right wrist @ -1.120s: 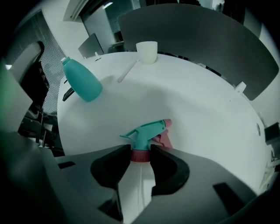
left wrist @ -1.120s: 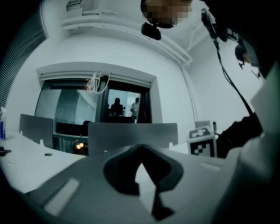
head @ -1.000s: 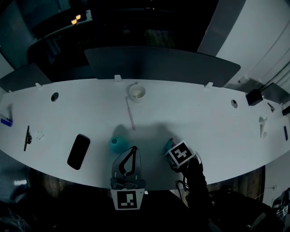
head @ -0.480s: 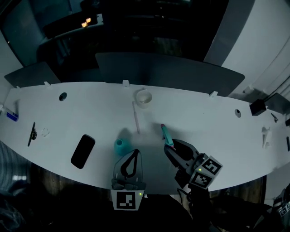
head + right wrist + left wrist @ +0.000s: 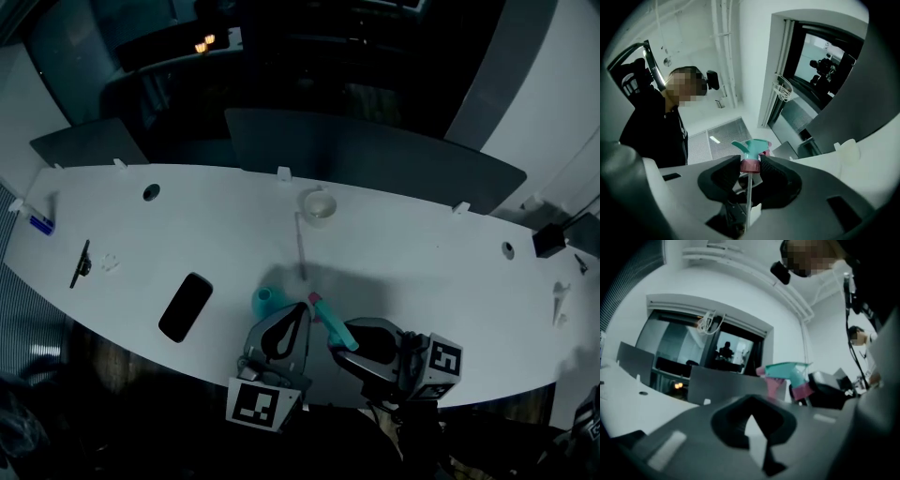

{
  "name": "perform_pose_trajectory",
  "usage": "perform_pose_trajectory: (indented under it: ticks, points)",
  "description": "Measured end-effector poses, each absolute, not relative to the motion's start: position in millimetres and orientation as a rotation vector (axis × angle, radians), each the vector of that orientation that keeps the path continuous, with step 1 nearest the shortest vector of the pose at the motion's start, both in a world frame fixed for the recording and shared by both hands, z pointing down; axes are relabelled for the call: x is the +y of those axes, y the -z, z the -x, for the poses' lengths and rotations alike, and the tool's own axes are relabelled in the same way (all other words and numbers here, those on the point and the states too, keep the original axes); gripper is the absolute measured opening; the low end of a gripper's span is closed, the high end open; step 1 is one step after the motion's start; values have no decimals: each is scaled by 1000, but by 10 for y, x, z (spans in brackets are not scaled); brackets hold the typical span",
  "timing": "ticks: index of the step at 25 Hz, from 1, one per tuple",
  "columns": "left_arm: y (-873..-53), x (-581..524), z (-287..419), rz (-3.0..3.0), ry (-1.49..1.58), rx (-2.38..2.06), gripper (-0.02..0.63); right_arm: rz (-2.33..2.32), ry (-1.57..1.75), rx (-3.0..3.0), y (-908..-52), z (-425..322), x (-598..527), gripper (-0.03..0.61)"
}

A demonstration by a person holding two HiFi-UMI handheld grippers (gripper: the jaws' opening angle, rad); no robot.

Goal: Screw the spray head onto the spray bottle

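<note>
Right hand-held gripper (image 5: 751,161) is clamped on the spray head (image 5: 752,146). Its dark pads press the pink collar (image 5: 751,165) from both sides. The teal trigger body sticks out past the fingertips, and the clear dip tube (image 5: 749,197) runs back between the jaws. The spray head is lifted clear of the white table (image 5: 422,244), with its pink nozzle just beside the left hand-held gripper (image 5: 300,311), whose jaws are closed together with nothing in them.

The teal spray bottle (image 5: 265,300) stands on the table just left of that gripper's tips. Its neck is uncapped, and the spray head is apart from it.

Farther left lies a dark smartphone (image 5: 186,307). Beyond both grippers are a thin pale rod (image 5: 300,246) and a small white cup (image 5: 319,206).

Each gripper's cube carries black-and-white square markers, and that is the print that can be made out.
</note>
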State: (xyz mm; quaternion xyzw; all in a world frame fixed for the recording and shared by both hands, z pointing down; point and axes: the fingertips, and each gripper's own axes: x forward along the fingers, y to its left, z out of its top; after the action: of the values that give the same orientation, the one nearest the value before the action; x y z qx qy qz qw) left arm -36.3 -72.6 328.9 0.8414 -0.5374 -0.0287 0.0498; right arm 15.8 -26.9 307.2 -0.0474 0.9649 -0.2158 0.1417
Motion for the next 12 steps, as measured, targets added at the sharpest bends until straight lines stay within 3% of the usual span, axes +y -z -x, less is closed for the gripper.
perform_pose_trajectory:
  ticks: [12]
  points:
    - [-3174,-604,28,-2838,-39,-1516,3,162,528,3057,-3397,17,-149,139]
